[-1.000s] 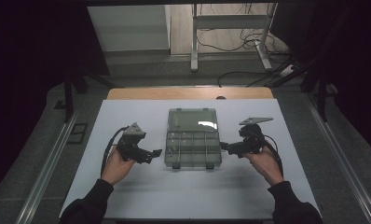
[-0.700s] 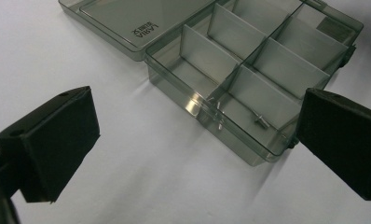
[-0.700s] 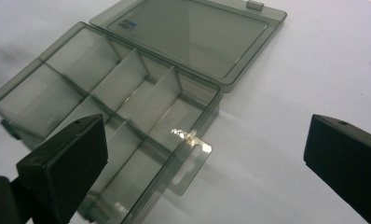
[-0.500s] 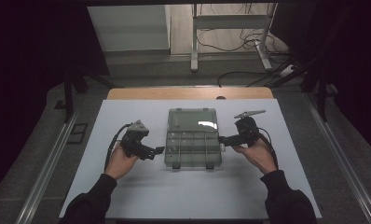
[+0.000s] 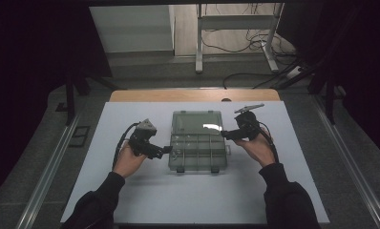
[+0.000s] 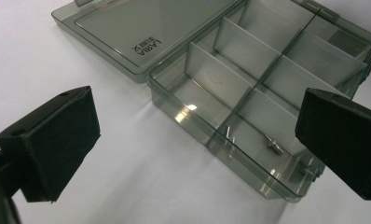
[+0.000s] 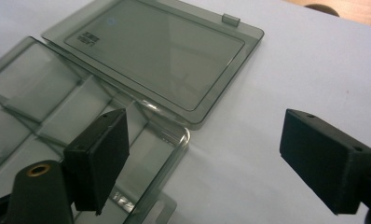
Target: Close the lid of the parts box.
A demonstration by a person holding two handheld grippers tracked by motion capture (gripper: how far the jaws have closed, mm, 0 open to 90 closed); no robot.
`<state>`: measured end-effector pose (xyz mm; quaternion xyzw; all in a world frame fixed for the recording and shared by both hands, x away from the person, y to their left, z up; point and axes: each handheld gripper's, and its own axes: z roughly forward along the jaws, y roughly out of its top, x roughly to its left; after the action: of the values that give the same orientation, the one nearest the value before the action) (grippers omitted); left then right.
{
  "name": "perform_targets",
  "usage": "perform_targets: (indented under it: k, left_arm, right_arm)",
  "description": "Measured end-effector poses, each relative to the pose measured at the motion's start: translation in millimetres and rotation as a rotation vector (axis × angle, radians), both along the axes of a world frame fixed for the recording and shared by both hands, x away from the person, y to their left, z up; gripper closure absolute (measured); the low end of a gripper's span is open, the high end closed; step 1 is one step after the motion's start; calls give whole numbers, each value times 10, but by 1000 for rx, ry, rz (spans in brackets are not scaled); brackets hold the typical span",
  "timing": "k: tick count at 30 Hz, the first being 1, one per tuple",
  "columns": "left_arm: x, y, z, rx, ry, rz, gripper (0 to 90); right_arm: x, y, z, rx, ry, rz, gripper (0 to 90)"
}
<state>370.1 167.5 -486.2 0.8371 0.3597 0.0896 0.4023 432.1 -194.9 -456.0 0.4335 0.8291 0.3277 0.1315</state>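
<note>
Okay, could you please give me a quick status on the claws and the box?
Left claw open at box's left edge. Right claw open, just been closing, nothing gripped. Compartment box open, lid flat. Nothing in the way.

Box [image 5: 197,151] lay mid-table [image 5: 131,200], lid [image 5: 197,123] flat behind it; left gripper [image 5: 165,150] at box's left, right gripper [image 5: 225,135] at right.

A clear grey plastic box [image 5: 197,151] lies open in the middle of the table, its flat lid [image 5: 196,123] folded back on the far side. Dividers split the tray into compartments; two small metal parts [image 6: 272,143] sit in one near corner compartment.
</note>
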Motion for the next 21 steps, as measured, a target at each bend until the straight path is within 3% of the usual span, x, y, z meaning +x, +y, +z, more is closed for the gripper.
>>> perform_targets:
  k: [10, 21]
  left_arm:
    - [123, -52, -34, 3, 2, -5, 4]
    - [217, -109, -122, 26, 6, -16, 4]
  right_arm:
    - [247, 79, -95, -15, 65, -21, 252]
    - [466, 139, -189, -21, 100, -24, 504]
